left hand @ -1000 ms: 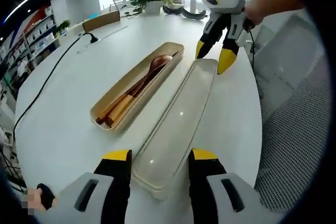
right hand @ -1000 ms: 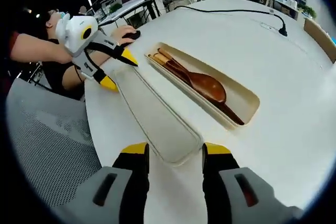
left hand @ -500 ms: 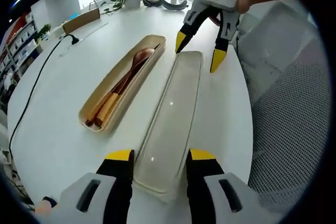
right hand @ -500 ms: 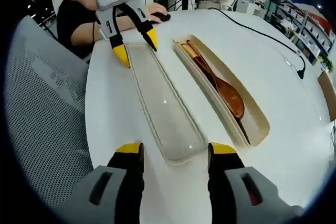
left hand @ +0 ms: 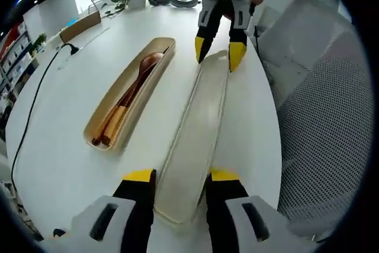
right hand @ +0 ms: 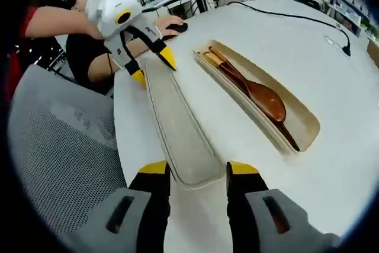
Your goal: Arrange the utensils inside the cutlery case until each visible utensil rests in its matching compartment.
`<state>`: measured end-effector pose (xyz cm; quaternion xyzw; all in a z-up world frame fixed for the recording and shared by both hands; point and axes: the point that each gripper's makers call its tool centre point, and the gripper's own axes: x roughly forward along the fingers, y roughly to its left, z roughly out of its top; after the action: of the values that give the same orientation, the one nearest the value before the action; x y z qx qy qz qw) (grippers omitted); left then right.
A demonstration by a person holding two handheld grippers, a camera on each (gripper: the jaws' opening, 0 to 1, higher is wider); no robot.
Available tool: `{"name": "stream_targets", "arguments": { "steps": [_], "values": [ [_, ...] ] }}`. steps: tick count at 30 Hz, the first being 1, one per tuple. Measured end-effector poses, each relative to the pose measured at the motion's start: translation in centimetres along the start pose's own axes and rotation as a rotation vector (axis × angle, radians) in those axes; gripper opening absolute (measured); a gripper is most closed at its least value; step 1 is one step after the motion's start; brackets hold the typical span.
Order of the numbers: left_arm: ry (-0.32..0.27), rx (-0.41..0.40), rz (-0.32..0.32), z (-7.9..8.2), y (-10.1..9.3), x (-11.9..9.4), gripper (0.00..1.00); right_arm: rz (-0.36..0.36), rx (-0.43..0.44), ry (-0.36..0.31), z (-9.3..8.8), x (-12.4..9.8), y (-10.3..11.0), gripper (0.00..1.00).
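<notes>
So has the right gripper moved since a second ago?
Yes. In the left gripper view, the right gripper has closed in over the lid's far end, toward the case.

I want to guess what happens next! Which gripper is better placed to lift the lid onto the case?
Neither alone, probably. The left gripper straddles one end of the lid, the right gripper the other end, both open. The case with spoon lies beside it, so lifting together looks likeliest.

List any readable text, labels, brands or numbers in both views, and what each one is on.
None readable.
Cutlery case, its lid, wooden spoon: no print visible.
Left gripper, right gripper: no markings visible.
Shelves in the background: items too small and blurred to read.
</notes>
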<state>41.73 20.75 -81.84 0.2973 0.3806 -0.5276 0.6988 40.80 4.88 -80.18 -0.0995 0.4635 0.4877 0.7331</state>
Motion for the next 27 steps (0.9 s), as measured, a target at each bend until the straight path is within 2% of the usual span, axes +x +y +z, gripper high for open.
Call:
{"name": "stream_targets", "arguments": {
  "steps": [2,3,5,7,8,9,13,15,16,18,19,20,23,25,27],
  "values": [
    [0.011,-0.007,0.003,-0.3,0.6,-0.1,0.2,0.02,0.003,-0.053,0.8,-0.4,0.5,0.23],
    [0.024,-0.01,0.005,-0.5,1.0,-0.2,0.11,0.004,-0.019,-0.052,0.8,-0.5,0.3,0.21],
    [0.019,0.003,-0.024,-0.4,0.8,-0.2,0.11,-0.039,-0.1,-0.006,0.3,-0.3,-0.3,0.23],
    [0.029,0.053,-0.032,-0.3,0.7,-0.2,0.11,-0.059,-0.164,0.018,-0.1,0.0,-0.5,0.15],
    [0.036,0.064,-0.029,-0.3,0.6,-0.2,0.11,-0.092,-0.214,0.025,-0.2,0.1,-1.0,0.11],
    [0.04,0.051,-0.026,-0.2,0.6,-0.2,0.1,-0.09,-0.236,0.0,0.1,0.3,-1.0,0.1],
    [0.05,0.066,-0.029,-0.4,0.7,-0.3,0.09,-0.062,-0.213,-0.02,0.0,0.4,-0.7,0.08],
    [0.054,0.076,-0.026,-0.5,0.7,-0.3,0.1,-0.011,-0.158,-0.021,-0.1,0.2,-0.1,0.07],
    [0.054,0.075,-0.01,-0.4,0.9,-0.3,0.13,-0.017,-0.168,-0.032,0.1,-0.1,-0.4,0.07],
    [0.037,0.052,0.062,-0.1,1.9,-0.4,0.21,0.027,-0.121,-0.053,0.5,-0.6,0.2,0.06],
    [0.027,0.04,0.073,0.0,2.0,-0.4,0.23,0.056,-0.068,-0.072,0.9,-1.2,0.7,0.06],
    [0.024,0.051,0.067,0.0,1.7,-0.3,0.23,0.057,-0.069,-0.112,1.5,-1.5,0.7,0.06],
    [-0.007,0.161,0.101,0.6,1.5,-0.4,0.24,0.147,0.094,-0.177,2.5,-2.6,1.3,0.06],
    [0.001,0.144,0.094,0.4,1.3,-0.3,0.23,0.126,0.123,-0.202,2.9,-3.0,0.7,0.07],
    [-0.009,0.134,0.107,0.4,1.5,-0.4,0.24,0.164,0.23,-0.233,3.5,-3.4,0.8,0.08]
  ]
}}
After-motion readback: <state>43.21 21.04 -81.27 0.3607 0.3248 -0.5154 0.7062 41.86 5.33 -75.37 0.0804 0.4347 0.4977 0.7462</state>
